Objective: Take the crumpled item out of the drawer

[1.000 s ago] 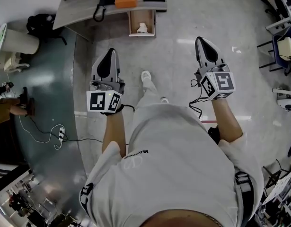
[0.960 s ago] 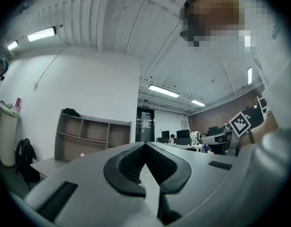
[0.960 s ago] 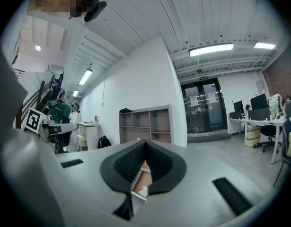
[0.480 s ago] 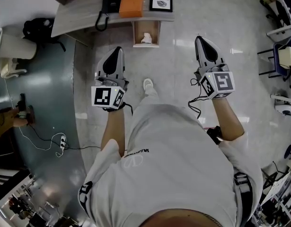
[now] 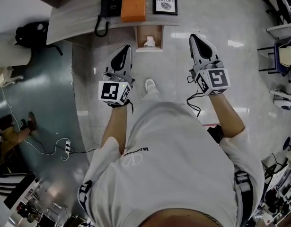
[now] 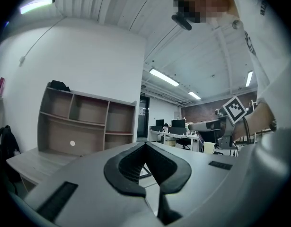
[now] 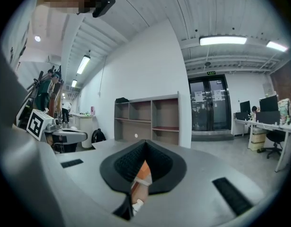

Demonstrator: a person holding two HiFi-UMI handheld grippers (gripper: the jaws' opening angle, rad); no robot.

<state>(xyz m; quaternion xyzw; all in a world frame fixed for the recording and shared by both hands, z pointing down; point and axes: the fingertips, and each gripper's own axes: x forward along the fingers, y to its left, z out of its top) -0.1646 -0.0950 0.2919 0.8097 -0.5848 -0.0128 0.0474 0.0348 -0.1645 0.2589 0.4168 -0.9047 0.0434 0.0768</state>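
An open wooden drawer (image 5: 157, 34) juts from the front of the desk (image 5: 74, 14) at the top of the head view. A white crumpled item (image 5: 149, 42) lies inside it. My left gripper (image 5: 123, 49) is held out over the floor just left of and below the drawer, shut with nothing in it. My right gripper (image 5: 195, 36) is to the right of the drawer, level with it, also shut and empty. In the left gripper view the left gripper (image 6: 146, 144) points at an empty shelf unit. The right gripper (image 7: 145, 142) shows closed black pads.
On the desk lie a black phone (image 5: 110, 3), an orange box (image 5: 134, 3) and a framed picture (image 5: 165, 2). A black bag (image 5: 35, 31) sits on the floor at left, cables (image 5: 65, 148) lower left, chairs (image 5: 285, 44) at right. My shoe (image 5: 149, 85) is below the drawer.
The person has stepped toward the desk, so the drawer now sits closer between the grippers. The left gripper moved forward and to the right. Both grippers stayed shut.
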